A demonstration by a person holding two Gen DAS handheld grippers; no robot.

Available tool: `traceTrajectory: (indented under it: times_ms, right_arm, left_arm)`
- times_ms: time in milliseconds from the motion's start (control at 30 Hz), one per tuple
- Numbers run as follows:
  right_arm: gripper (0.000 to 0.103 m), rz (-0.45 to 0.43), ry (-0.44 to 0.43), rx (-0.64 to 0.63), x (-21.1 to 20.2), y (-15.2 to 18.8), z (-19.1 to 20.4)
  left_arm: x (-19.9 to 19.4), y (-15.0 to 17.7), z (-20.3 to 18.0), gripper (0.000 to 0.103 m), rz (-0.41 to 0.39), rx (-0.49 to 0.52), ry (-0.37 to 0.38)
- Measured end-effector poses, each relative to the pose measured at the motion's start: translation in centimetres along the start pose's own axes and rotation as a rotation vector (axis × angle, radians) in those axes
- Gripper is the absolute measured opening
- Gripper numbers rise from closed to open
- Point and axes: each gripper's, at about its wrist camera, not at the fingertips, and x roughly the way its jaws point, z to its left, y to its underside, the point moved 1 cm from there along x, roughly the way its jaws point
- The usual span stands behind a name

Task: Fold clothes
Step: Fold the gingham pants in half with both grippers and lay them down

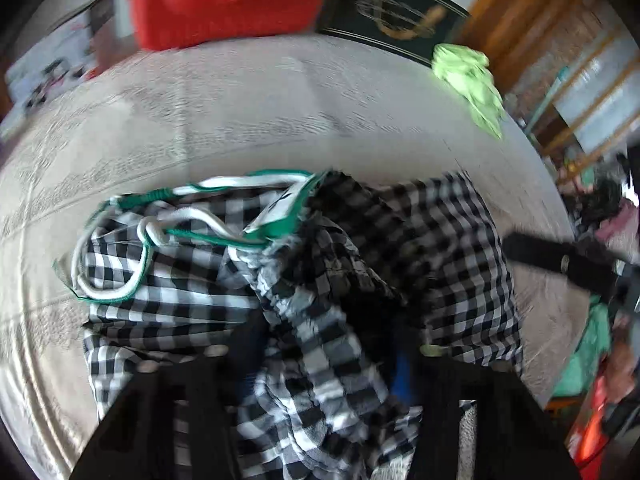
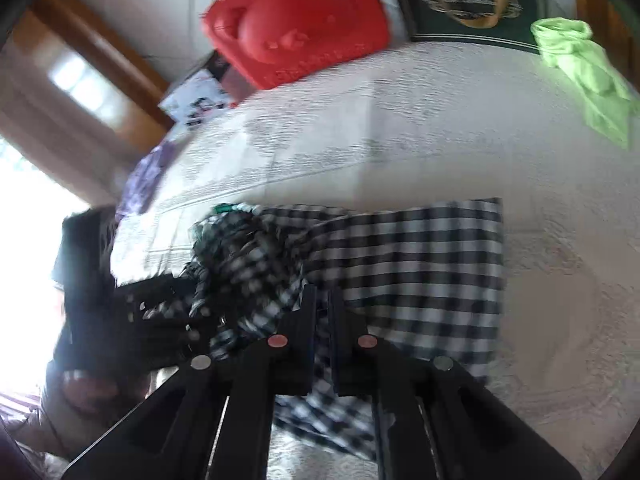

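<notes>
**Checked shorts half gathered, fold not yet made**

Left wrist view: the left gripper (image 1: 332, 364) has its two fingers standing fairly wide apart, and a thick bunch of the checked shorts (image 1: 280, 280) fills the gap between them. Whether the pads actually pinch the cloth cannot be told; the fabric hides the contact and the frame is blurred. Ahead of the jaws and to their left lies the green-edged waistband (image 1: 256, 236) with its white drawstring (image 1: 160, 232) looped loose on top. To the right of the jaws the cloth lies flatter on the pale bedspread (image 1: 240, 112). Far ahead, beyond the shorts, sit a red plush cushion (image 1: 228, 0), a dark box with gold lettering (image 1: 396, 20) and a crumpled light green garment (image 1: 472, 80), all well apart from the work. The other gripper's black body enters at the right edge.

Right wrist view: the right gripper (image 2: 322, 320) has its fingers drawn narrow, nearly together, with the edge of the checked cloth passing between and under them; it looks like a pinch on the fabric, though blur leaves this a judgement. Ahead and right of the jaws one leg lies spread flat and square. Ahead and left the cloth is rumpled into a heap, where the left gripper works.

Progress, as I judge it: early. One side is smoothed, but the waist end is crumpled and no clean fold shows. The green garment appears untouched.
</notes>
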Motion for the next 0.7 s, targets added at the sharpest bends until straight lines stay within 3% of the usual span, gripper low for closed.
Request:
traceTrajectory:
  times_ms: [100,267,300,333,400,467,567,700]
  right_arm:
    - [0.006,0.035,0.058,-0.017,0.5,-1.0,-1.7]
    - [0.006,0.079,0.018,-0.075,0.1,-2.8,-5.0]
    - [0.006,0.098,0.001,-0.107,0.3,-3.2,-5.9]
    - [0.006,0.12,-0.02,-0.143,0.6,-3.6,-6.6]
    - [0.006,0.156,-0.076,-0.222,0.8,-4.3,-7.6]
    - [0.006,0.183,-0.142,-0.303,0.9,-4.7,-8.3]
    - [0.006,0.238,-0.203,-0.383,1.0,-4.9,-9.6]
    - [0.006,0.28,-0.284,-0.474,1.1,-5.3,-8.7]
  left_arm:
    - [2.2,0.7,-2.0,0.04,0.019,-0.012,-0.047]
    - [0.6,0.4,-0.9,0.042,-0.008,-0.139,-0.031]
    - [-0.9,0.7,-0.9,0.052,-0.04,-0.184,-0.058]
    - [-2.0,0.8,-1.0,0.069,-0.063,-0.213,-0.086]
    - [-4.4,1.2,-2.0,0.082,-0.124,-0.278,-0.153]
    - [-6.7,2.0,-3.1,0.082,-0.184,-0.376,-0.226]
    - [-7.3,3.0,-4.5,0.082,-0.224,-0.531,-0.248]
    - [-5.1,3.7,-6.0,0.082,-0.246,-0.647,-0.436]
